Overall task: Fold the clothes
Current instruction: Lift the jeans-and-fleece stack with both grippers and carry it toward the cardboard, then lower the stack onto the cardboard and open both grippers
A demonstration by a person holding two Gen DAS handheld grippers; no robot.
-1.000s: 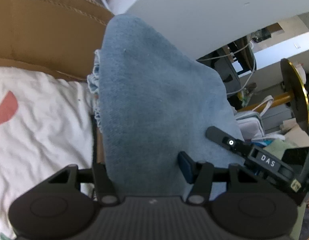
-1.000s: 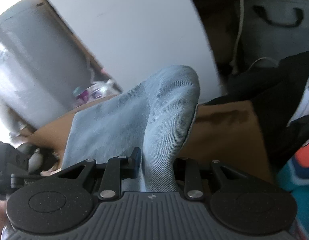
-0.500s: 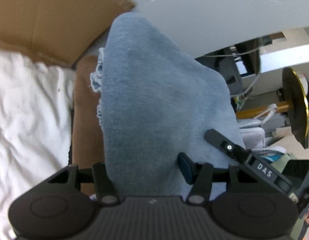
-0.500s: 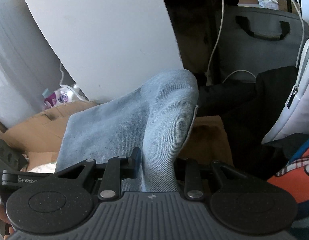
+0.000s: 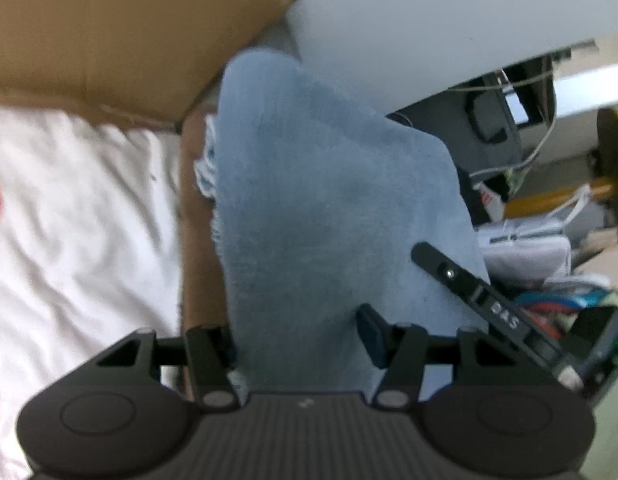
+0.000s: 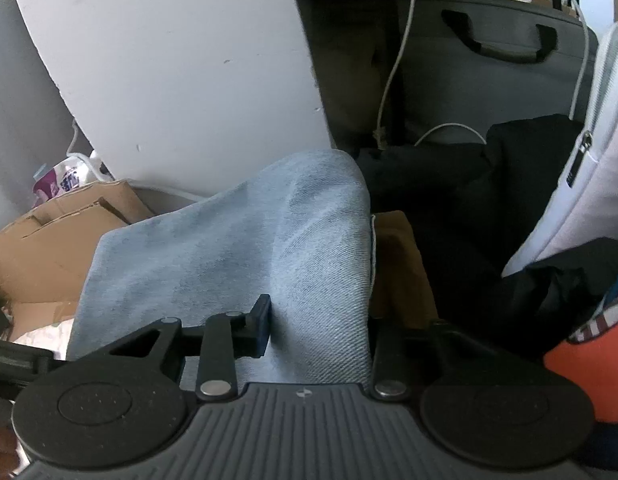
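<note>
Brown cardboard (image 5: 121, 36) lies at ten o'clock behind the soft, heavy light-blue denim garment (image 5: 321, 208), bunched between the left gripper (image 5: 299, 344)'s clenched fingers and the right gripper (image 6: 317, 320)'s opening fingers, best held by its thick edges.

Soft daylight; left view blurred, fisheye-warped edges.

Denim garment (image 5: 329, 216) blurred, edges hidden

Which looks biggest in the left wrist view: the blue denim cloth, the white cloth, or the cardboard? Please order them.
1. Blue denim cloth, though it is nearest the camera.
2. White cloth and cardboard look alike; both are cut off, so I cannot rank them.
</note>
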